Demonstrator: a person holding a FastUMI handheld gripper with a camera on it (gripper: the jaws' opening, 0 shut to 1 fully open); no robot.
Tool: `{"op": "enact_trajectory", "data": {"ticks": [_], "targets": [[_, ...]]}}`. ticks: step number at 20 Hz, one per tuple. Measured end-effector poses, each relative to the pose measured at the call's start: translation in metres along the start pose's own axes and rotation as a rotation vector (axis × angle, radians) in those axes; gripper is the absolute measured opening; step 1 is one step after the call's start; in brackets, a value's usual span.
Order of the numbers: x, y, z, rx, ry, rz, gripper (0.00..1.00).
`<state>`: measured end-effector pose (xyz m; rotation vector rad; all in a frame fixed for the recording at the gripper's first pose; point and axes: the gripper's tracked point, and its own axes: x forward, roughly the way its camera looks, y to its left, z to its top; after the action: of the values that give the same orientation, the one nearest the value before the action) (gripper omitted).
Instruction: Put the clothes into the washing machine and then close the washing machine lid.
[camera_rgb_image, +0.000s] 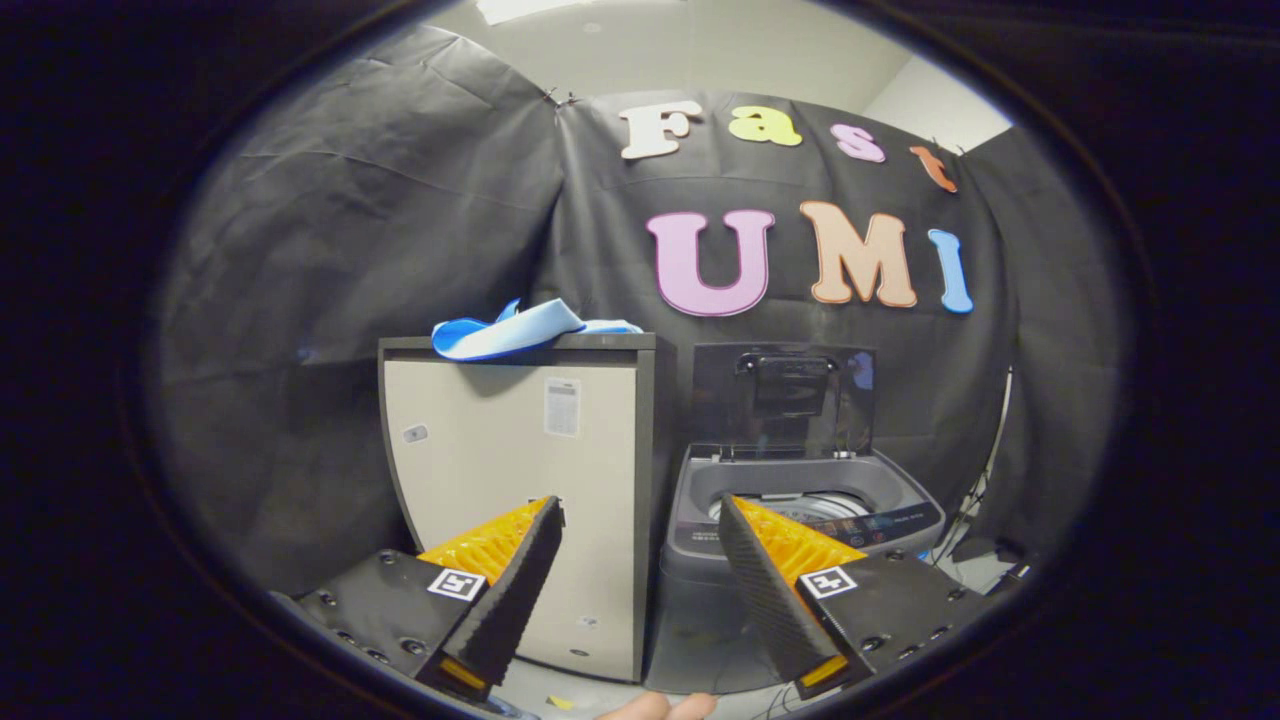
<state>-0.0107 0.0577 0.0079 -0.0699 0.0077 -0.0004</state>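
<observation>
A blue and white piece of clothing lies crumpled on top of a tall beige cabinet, well beyond and above my left finger. To the cabinet's right stands a grey top-loading washing machine with its dark lid raised upright, the drum opening showing just behind my right finger. My gripper is open, its two orange-and-black fingers spread wide with nothing between them, still some way short of both cabinet and machine.
Black cloth walls close in the booth behind and to both sides. Cables hang down to the floor right of the washing machine. A fingertip of the person's hand shows below the fingers.
</observation>
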Motion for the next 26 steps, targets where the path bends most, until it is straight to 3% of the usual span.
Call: {"op": "enact_trajectory", "data": {"ticks": [13,26], "targets": [[0.007,0.029,0.025,-0.030,-0.019,0.045,0.98],[0.009,0.039,0.040,-0.011,-0.021,0.026,0.98]]}}
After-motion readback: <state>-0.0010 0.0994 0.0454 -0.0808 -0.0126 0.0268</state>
